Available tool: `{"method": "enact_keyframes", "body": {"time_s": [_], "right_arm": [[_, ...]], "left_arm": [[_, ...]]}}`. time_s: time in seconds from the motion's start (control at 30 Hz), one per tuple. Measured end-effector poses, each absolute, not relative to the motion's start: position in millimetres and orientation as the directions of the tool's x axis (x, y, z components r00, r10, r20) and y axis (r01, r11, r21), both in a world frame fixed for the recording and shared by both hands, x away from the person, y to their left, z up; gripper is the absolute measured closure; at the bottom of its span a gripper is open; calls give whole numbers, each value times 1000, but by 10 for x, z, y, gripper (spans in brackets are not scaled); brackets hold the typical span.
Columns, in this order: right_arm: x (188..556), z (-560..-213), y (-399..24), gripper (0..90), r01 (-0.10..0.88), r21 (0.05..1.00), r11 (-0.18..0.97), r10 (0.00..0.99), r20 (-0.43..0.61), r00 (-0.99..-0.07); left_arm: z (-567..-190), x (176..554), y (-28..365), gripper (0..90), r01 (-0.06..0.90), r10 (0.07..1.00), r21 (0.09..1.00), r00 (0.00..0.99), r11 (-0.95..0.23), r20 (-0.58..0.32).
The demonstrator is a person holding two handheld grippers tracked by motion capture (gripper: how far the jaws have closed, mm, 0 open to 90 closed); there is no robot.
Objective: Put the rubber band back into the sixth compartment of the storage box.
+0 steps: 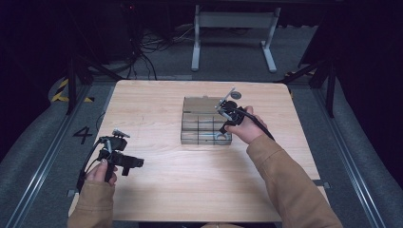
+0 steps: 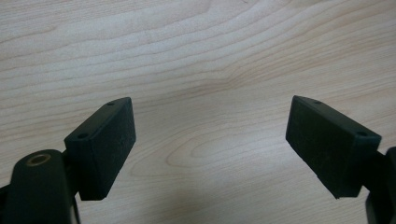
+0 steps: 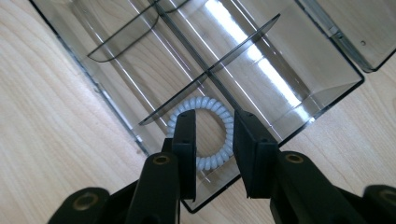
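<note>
Looking at where the white coil hair tie (image 3: pixel 204 133) lies from our right gripper (image 3: pixel 214 140).

We see the hair tie flat in the near corner pocket of the clear divided box (image 3: pixel 322 65), low in the middle of the right gripper view, right under that gripper. Its jaws are partly spread; one pad sits over the ring's left edge, the other inside it, and neither squeezes it. Our left gripper (image 1: pixel 124 159) sits far off at the lower left of the high view, spread wide over bare table (image 2: pixel 196 56). We think the right hand is much nearer.
</note>
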State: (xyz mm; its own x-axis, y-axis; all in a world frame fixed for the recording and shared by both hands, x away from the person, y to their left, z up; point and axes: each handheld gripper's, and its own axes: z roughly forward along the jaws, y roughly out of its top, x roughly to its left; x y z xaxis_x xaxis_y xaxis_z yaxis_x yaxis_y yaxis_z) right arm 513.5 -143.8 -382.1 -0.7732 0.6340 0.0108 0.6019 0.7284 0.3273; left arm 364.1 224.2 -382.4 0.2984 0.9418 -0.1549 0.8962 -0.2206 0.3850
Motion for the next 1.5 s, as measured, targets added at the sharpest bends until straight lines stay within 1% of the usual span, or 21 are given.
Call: {"method": "enact_keyframes", "body": {"time_s": [0.2,0.37,0.43,0.77,1.0,1.4,1.5], "right_arm": [[5027,-3661,-1570,693,591,398,701,635,29,-772],[4940,-3559,-1711,680,586,439,681,635,46,-772],[4872,-3503,-1810,659,582,460,671,635,50,-771],[4672,-3372,-2118,595,570,511,643,633,62,-771],[4543,-3321,-2316,570,569,523,635,637,62,-768],[4442,-3288,-2603,516,577,544,609,650,74,-756],[4407,-3270,-2723,493,573,572,587,656,79,-751]], "left_arm": [[-3820,3634,2245,166,896,942,387,296,-218,-155],[-3816,3639,2230,166,895,941,389,299,-220,-157],[-3818,3642,2226,166,894,941,387,302,-224,-153],[-3811,3646,2230,166,894,940,388,304,-225,-155],[-3811,3648,2221,166,893,940,389,305,-226,-154],[-3809,3649,2222,166,894,940,388,304,-226,-154],[-3808,3649,2217,166,894,940,385,306,-229,-153]]}}
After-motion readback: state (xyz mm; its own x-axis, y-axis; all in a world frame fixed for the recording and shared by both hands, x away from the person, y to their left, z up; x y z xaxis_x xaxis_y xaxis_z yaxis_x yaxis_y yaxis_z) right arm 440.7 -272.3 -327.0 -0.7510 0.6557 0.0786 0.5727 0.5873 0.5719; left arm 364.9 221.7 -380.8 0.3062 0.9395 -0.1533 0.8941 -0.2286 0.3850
